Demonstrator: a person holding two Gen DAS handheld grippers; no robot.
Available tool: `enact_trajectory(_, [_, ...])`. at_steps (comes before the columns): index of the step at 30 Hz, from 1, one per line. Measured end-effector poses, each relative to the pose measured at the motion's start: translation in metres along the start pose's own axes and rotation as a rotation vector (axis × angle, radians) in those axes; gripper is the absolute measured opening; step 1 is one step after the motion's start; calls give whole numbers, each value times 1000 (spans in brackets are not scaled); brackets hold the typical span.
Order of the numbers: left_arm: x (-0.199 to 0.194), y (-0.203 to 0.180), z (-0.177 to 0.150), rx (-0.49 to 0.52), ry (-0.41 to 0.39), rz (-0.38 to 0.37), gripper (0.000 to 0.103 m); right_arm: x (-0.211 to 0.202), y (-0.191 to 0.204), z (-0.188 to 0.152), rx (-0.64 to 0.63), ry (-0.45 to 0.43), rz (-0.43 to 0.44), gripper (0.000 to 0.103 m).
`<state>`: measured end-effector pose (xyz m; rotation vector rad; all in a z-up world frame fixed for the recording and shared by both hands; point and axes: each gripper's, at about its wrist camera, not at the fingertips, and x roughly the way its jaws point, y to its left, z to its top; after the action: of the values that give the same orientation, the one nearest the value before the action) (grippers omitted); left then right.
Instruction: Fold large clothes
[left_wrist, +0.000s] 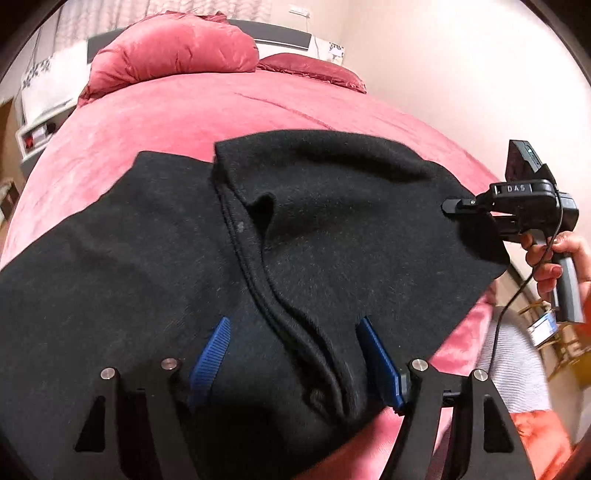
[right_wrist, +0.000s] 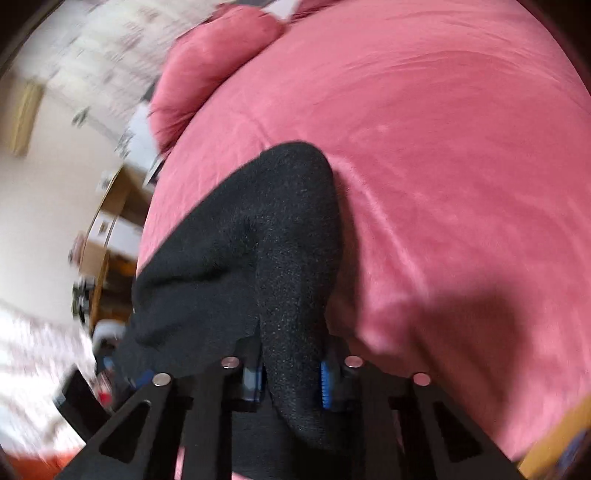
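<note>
A large black knit garment (left_wrist: 177, 258) lies spread on a pink bed (left_wrist: 155, 118), with one part folded over itself and a ribbed edge running down the middle. My left gripper (left_wrist: 291, 350) is open just above the garment's near edge, its blue pads either side of a ridge of fabric. My right gripper (right_wrist: 291, 380) is shut on a bunch of the black garment (right_wrist: 273, 229), holding it lifted above the bed (right_wrist: 443, 147). The right gripper also shows in the left wrist view (left_wrist: 454, 206), at the garment's right edge, held by a hand.
Two pink pillows (left_wrist: 173, 51) lie at the head of the bed. A white nightstand (left_wrist: 40, 122) stands at the left. The bed's right edge drops to a floor with a rug (left_wrist: 517, 362). Wooden furniture (right_wrist: 107, 236) stands beyond the bed in the right wrist view.
</note>
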<state>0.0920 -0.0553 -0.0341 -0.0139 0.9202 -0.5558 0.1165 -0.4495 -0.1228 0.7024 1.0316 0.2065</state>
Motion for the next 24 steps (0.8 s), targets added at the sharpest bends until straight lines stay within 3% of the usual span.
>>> enact_trajectory(2, [-18,18,-12,-25,-17,-9,73,-13,16,2,29,-19,3,19])
enact_trajectory(5, [-60,38,-17,-78,-80,6,73,-34,63,2,-37,-31,-6,19])
enact_trajectory(14, [-168,188,-64,-392,-255,112,74,-60,248,-16,-271,-51,64,17])
enact_trajectory(18, [-205,254,-102,-554,-310,199,76,-37,329,-41,-360,-15,121,17])
enact_trajectory(24, [-182,301,-164,-779,-335,257,76,54,428,-108,-481,141,214,17])
